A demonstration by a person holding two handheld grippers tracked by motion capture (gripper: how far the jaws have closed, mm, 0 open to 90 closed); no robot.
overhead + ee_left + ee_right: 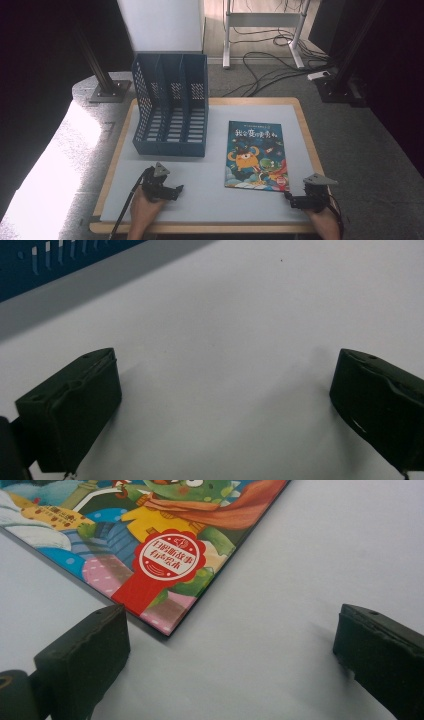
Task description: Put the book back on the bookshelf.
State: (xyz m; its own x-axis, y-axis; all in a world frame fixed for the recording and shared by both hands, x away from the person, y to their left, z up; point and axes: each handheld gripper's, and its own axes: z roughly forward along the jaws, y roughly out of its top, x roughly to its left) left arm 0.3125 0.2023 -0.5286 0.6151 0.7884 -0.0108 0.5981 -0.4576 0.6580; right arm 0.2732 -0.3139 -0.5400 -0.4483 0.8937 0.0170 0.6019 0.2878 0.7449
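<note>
The picture book is lying flat, cover up, at about 3 o'clock on the grey mat, well apart from the blue file rack, which is standing at 11 o'clock with its three slots opening upward; that layout suggests the book is waiting to be lifted and stood in a slot. The right gripper is sitting low at 5 o'clock, just beside the book's near right corner; its jaws are spread wide and holding nothing, one jaw nearly touching the corner's edge, probably because a thin book lying flat offers only its edge or corner as a place to catch. The left gripper is resting at 7 o'clock on bare mat, jaws likewise spread and empty, pointing roughly toward the book; it is likely waiting to steady or take the book once the corner is raised; the rack's base is showing at its 11 o'clock.
</note>
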